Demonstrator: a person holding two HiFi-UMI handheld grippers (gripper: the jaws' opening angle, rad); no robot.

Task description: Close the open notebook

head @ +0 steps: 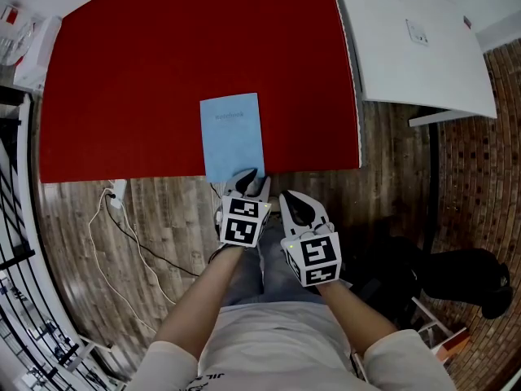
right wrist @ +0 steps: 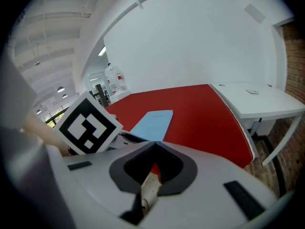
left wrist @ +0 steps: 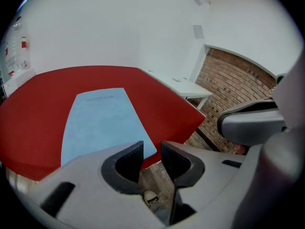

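Observation:
A light blue notebook (head: 233, 135) lies shut and flat on the red table (head: 146, 72), its near end at the table's front edge. My left gripper (head: 253, 179) hovers at that near end, by the right corner. In the left gripper view its jaws (left wrist: 152, 148) stand open with a clear gap, the notebook (left wrist: 102, 120) just beyond them and nothing pressed between the pads. My right gripper (head: 291, 199) hangs to the right, off the table over the floor. It is shut (right wrist: 155, 145) with nothing in it. The notebook (right wrist: 155, 123) shows ahead of it.
A white desk (head: 415, 47) adjoins the red table on the right. White cables (head: 122, 218) trail over the wooden floor at the left. A dark bag or chair base (head: 456, 279) sits on the floor at the right.

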